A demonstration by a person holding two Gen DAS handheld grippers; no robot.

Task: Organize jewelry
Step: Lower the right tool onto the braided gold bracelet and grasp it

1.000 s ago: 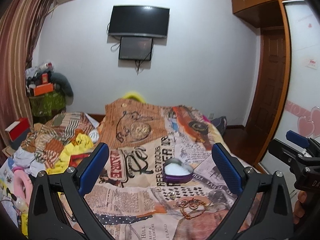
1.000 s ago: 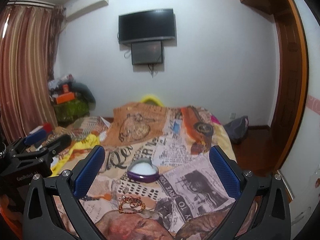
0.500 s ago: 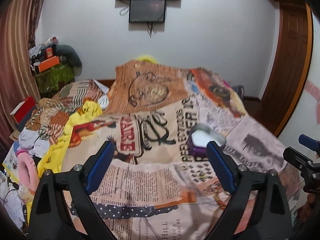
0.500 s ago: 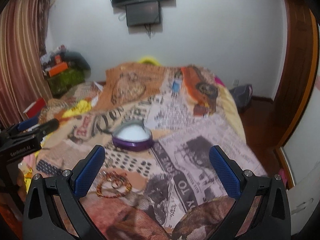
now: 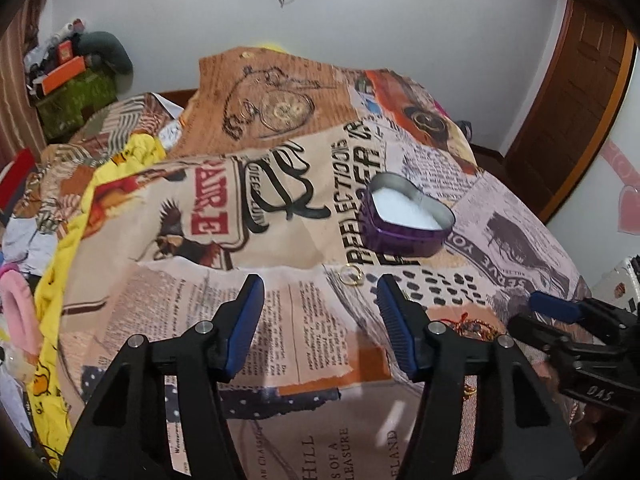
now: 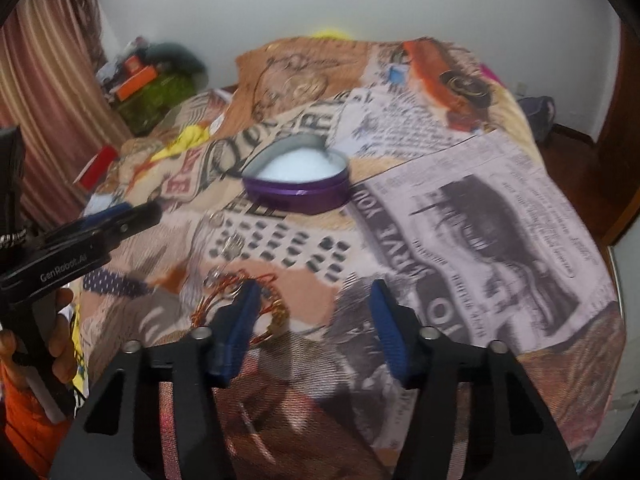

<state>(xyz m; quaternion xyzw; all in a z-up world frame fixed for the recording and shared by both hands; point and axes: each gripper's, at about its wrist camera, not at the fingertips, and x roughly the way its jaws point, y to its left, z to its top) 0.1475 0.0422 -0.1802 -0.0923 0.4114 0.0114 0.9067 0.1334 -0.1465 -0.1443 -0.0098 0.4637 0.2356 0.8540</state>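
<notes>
Left gripper [image 5: 320,296], right gripper [image 6: 314,300]: jaws apart, just been closing, gripping nothing; heart tin [image 6: 298,184] lying ahead; bracelets [image 6: 240,300] touching right gripper's left finger.

I see even, soft indoor light with only faint shadows. My left wrist view is fairly sharp; my right wrist view is smeared with motion blur, worst on the bedspread [image 6: 460,216] print and the bracelets [image 6: 240,296] just beyond the tongs. Both fisheye frames bend the wall [image 5: 400,20] far ahead and go black at the corners.
</notes>
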